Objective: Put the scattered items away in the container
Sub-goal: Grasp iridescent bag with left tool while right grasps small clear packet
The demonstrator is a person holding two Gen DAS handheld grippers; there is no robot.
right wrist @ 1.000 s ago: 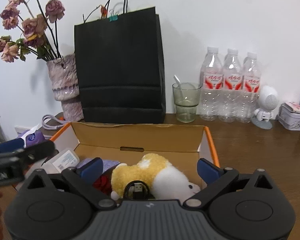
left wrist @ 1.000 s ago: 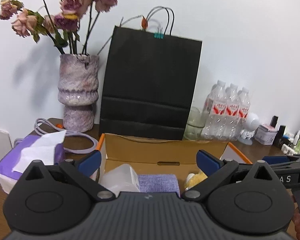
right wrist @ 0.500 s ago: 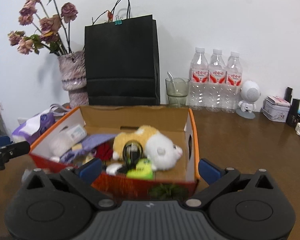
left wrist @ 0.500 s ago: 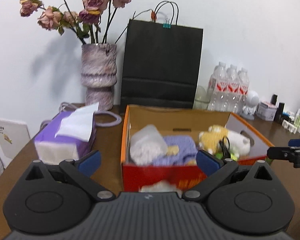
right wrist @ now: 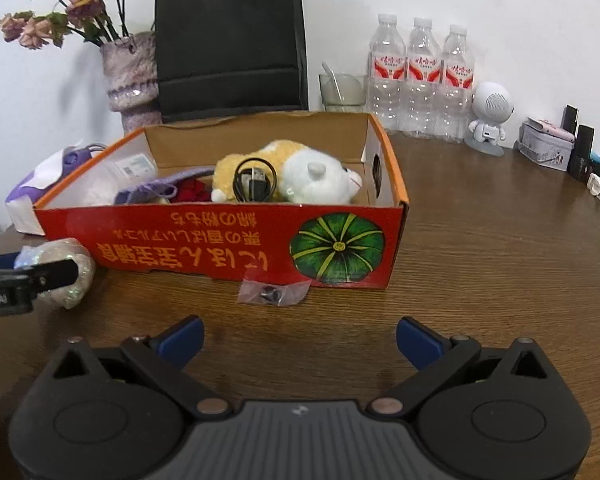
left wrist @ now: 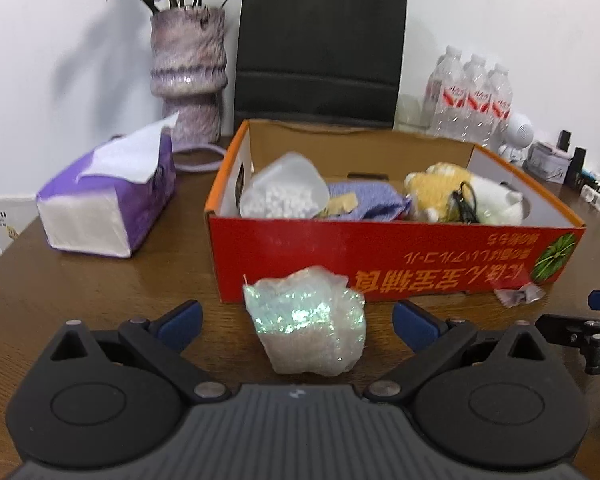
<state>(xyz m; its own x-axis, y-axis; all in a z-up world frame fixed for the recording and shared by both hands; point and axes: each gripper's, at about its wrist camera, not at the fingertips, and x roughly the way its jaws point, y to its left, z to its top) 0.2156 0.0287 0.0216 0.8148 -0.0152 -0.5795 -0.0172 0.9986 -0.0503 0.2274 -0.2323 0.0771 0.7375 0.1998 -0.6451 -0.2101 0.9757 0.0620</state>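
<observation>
The left hand-held gripper (left wrist: pixel 296 322) gaped wide, empty, around the iridescent bag (left wrist: pixel 306 322); it looked light, crinkly, slippery; best pinched mid-bulge; the box (left wrist: pixel 380 256) stood at twelve o'clock.

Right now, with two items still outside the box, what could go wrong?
The crinkly bag between the open left gripper fingers looks soft and may slip or crush. The small packet lies flat against the box wall, so the open right gripper may nudge the box.
</observation>
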